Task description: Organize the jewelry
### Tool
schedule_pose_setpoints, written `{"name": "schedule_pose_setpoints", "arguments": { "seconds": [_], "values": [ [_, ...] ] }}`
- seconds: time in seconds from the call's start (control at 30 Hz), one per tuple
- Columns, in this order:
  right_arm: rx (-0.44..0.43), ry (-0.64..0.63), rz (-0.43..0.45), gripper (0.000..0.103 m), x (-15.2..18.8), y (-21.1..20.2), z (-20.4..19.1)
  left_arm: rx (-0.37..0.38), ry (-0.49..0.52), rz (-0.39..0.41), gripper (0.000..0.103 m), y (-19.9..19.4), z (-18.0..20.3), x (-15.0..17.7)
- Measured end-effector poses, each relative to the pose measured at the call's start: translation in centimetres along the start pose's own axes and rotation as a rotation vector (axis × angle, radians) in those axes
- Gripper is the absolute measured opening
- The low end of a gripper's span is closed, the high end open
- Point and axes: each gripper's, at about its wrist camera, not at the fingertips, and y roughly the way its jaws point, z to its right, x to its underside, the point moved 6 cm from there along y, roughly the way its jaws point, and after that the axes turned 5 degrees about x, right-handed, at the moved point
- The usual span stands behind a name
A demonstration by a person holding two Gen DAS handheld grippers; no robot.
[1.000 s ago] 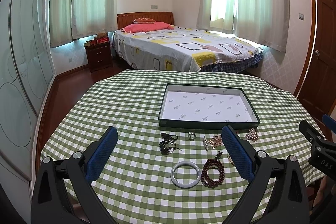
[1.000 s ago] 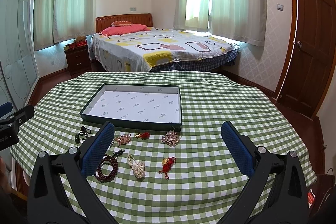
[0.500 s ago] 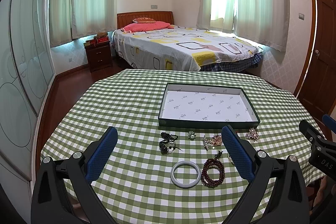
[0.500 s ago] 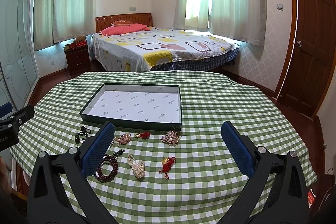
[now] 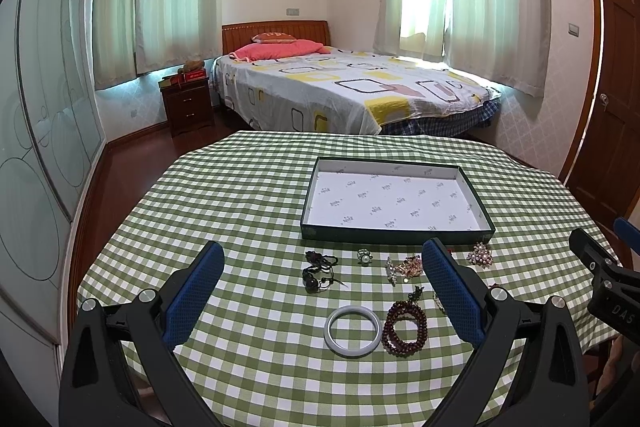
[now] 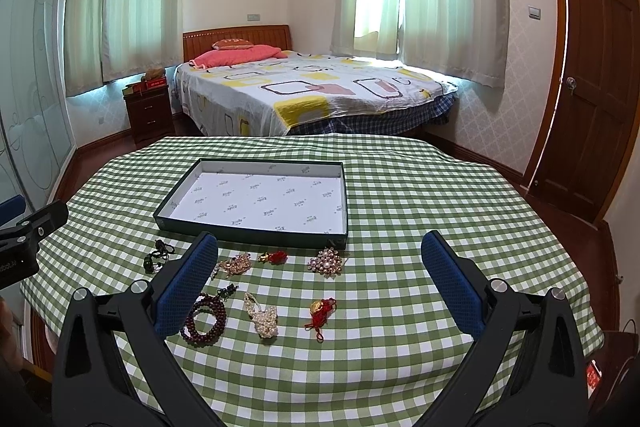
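Note:
A shallow dark green box (image 5: 394, 231) with a white lining lies empty on the checked tablecloth; it also shows in the right wrist view (image 6: 256, 231). In front of it lie loose pieces: a black cord bracelet (image 5: 318, 271), a small ring (image 5: 364, 256), a white bangle (image 5: 352, 327), dark red beads (image 5: 405, 323), a gold brooch (image 6: 237, 264), a red charm (image 6: 275, 257), a pearl brooch (image 6: 326, 262), a pearl bracelet (image 6: 262, 315) and a red-gold knot (image 6: 321, 310). My left gripper (image 5: 322, 275) and right gripper (image 6: 318, 267) are open, empty, above the near table edge.
The round table (image 6: 460, 211) carries a green-white checked cloth. Behind it stand a bed (image 5: 352, 95) and a nightstand (image 5: 188, 103). A wooden door (image 6: 596, 75) is at the right. Glass wardrobe doors (image 5: 36, 147) line the left.

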Motion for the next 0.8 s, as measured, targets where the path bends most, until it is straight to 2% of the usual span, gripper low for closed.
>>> {"name": "schedule_pose_setpoints", "arguments": {
  "seconds": [0.8],
  "values": [
    [-0.002,-0.002,0.005,0.099,0.01,-0.36,-0.11,0.000,-0.001,-0.002,0.096,0.02,0.11,0.01]
  ]
}}
